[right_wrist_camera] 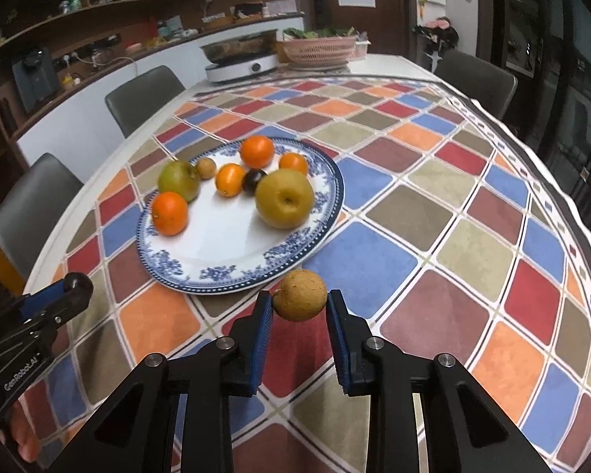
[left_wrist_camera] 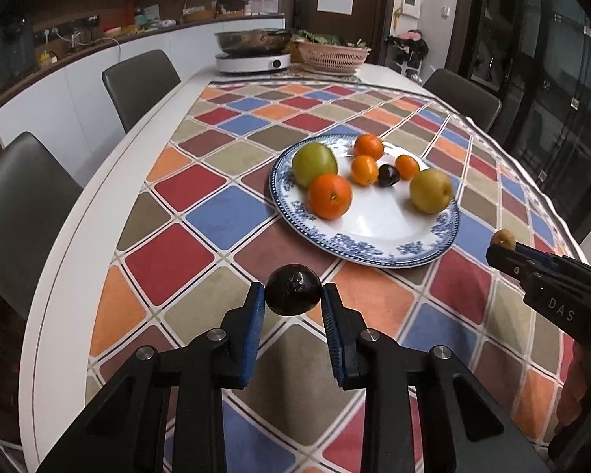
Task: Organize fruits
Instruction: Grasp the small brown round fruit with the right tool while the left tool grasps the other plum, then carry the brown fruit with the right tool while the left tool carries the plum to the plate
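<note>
left hand-held gripper (left_wrist_camera: pixel 292 295) pinching dark fruit (left_wrist_camera: pixel 292 290) (kind unclear), tabletop beneath hidden

Fruits (left_wrist_camera: pixel 330 196) on plate (left_wrist_camera: pixel 378 246), mid-table (left_wrist_camera: pixel 98 213)

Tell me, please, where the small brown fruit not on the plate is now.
The small brown fruit is clamped in the right gripper, above the checked tablecloth, just off the near rim of the blue-and-white plate.

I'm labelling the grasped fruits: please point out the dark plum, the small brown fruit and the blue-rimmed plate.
dark plum (left_wrist_camera: pixel 292 290), left wrist view, middle of its skin.
small brown fruit (right_wrist_camera: pixel 300 295), right wrist view, centre of its rough skin.
plate (right_wrist_camera: pixel 232 276), right wrist view, near patterned rim.
</note>
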`<action>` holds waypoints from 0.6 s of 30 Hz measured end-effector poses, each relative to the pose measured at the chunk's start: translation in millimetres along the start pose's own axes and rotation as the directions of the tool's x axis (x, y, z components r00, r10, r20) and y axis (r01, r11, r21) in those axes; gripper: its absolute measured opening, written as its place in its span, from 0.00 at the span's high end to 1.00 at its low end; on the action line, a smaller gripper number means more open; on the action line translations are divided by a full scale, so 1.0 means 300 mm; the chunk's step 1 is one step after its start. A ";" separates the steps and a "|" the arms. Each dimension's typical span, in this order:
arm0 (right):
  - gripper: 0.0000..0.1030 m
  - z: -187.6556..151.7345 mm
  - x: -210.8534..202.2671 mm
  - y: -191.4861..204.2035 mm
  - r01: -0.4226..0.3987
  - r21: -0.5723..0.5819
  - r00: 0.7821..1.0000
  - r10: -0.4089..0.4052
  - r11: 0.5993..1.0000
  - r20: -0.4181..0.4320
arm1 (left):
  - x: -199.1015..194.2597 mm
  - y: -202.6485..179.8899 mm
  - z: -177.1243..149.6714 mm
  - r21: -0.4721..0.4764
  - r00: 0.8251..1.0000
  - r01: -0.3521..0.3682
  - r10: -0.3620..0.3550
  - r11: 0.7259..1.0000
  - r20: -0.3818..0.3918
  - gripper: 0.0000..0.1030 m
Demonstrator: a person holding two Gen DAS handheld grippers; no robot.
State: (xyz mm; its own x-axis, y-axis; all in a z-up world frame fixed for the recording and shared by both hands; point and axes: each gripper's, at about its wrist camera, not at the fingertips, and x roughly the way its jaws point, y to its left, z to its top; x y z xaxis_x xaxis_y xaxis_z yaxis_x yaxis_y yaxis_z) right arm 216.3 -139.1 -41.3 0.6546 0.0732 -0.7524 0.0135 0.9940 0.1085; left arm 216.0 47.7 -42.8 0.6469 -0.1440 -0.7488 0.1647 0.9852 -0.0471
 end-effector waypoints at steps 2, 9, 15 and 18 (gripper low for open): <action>0.72 0.002 -0.023 0.003 -0.008 -0.012 1.000 0.008 1.000 0.014 | -0.025 -0.009 0.000 0.001 1.000 0.005 -0.005 1.000 0.012 0.71; 0.72 0.008 -0.107 0.009 -0.046 -0.040 0.997 0.048 0.998 0.064 | -0.104 -0.045 0.009 0.013 0.998 0.027 -0.028 1.000 0.057 0.71; 0.72 0.023 -0.170 0.009 -0.072 -0.060 0.991 0.078 0.996 0.106 | -0.170 -0.078 0.036 0.029 0.994 0.042 -0.045 0.999 0.100 0.71; 0.72 0.035 -0.200 0.007 -0.088 -0.069 0.987 0.097 0.994 0.128 | -0.193 -0.098 0.057 0.042 0.991 0.048 -0.052 0.998 0.120 0.71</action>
State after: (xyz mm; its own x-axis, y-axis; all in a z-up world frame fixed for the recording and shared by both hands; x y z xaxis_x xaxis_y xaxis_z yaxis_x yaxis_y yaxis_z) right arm 185.0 -142.4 10.8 0.7439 0.1581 -0.6493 -0.0969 0.9869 0.1293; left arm 186.3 25.5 13.3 0.7223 -0.2056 -0.6603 0.2264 0.9725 -0.0551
